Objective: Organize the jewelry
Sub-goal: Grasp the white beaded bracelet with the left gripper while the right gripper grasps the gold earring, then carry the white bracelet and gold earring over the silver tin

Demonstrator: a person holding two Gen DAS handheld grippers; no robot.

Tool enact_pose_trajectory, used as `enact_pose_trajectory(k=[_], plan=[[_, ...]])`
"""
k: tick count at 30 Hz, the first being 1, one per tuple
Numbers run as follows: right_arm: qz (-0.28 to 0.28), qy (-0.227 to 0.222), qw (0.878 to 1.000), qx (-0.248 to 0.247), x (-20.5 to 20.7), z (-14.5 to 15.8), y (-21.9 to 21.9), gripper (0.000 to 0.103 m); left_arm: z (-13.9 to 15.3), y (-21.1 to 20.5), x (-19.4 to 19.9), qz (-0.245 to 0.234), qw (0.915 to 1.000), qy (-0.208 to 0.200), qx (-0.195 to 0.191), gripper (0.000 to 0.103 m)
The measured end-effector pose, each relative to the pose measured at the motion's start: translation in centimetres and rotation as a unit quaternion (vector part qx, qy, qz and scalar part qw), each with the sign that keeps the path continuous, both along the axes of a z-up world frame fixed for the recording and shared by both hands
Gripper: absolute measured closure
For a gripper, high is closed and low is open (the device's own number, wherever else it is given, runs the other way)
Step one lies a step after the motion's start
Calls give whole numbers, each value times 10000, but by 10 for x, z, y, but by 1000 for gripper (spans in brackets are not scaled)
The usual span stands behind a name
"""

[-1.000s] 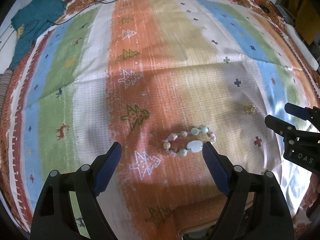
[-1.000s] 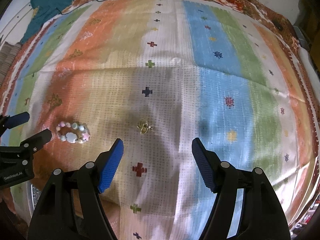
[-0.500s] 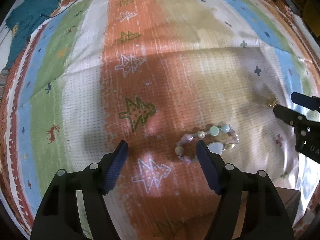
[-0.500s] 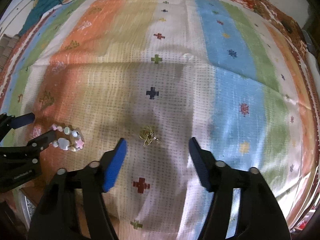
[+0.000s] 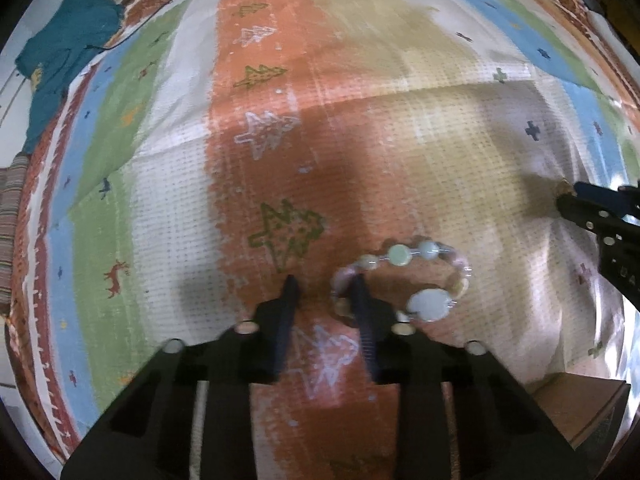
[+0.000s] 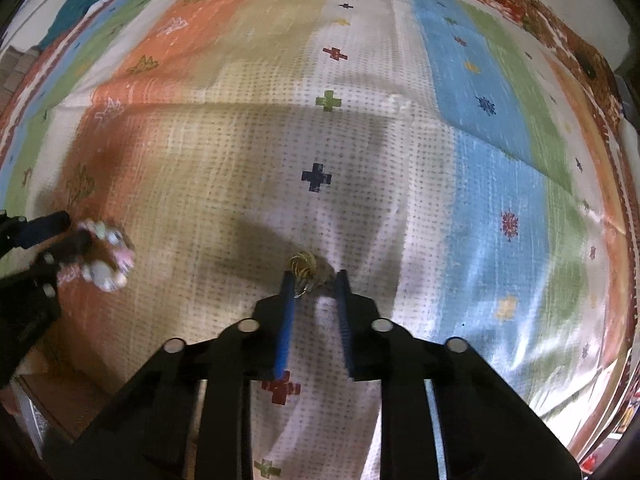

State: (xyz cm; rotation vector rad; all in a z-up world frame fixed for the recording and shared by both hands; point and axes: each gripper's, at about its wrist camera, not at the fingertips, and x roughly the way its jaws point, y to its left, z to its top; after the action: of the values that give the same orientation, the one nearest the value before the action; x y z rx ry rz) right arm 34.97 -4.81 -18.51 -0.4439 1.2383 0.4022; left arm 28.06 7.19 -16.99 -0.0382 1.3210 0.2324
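A bracelet (image 5: 400,255) of pale green, pink and white beads lies on the striped cloth (image 5: 360,80). My left gripper (image 5: 324,284) points down at the bracelet's left end. Its jaws are closing: the right fingertip (image 5: 359,286) covers the strand, a few beads sit between the tips, and the left pad stands clear of them. A small gold wire earring (image 6: 303,266) lies between the tips of my right gripper (image 6: 315,276). Those jaws are closing too; the earring rests against the left pad, with a small gap to the right pad. Each gripper shows at the other view's edge.
A teal cloth (image 5: 64,60) and a thin black cable (image 5: 168,12) lie at the far left of the bed. A brown cardboard box (image 5: 576,404) sits just below the cloth's near edge, between the two grippers. The cloth wrinkles around the right gripper.
Both grippers have sunk toward the cloth and their jaws have gone from wide apart to narrow, the left around the bracelet's end, the right around the earring.
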Motion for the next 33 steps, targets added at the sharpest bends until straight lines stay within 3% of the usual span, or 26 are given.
enact_pose_trajectory(k=[3, 11, 33], plan=[[-28, -11, 10000, 80, -2, 2, -1, 87, 3, 8, -1, 130, 9999, -52, -72, 93], [45, -148, 9993, 355, -10, 24, -5, 87, 23, 14, -12, 281, 9987, -284, -324, 94], [128, -593, 9946, 840, -55, 83, -25, 87, 115, -1, -58, 289, 9871, -1345, -815, 94]])
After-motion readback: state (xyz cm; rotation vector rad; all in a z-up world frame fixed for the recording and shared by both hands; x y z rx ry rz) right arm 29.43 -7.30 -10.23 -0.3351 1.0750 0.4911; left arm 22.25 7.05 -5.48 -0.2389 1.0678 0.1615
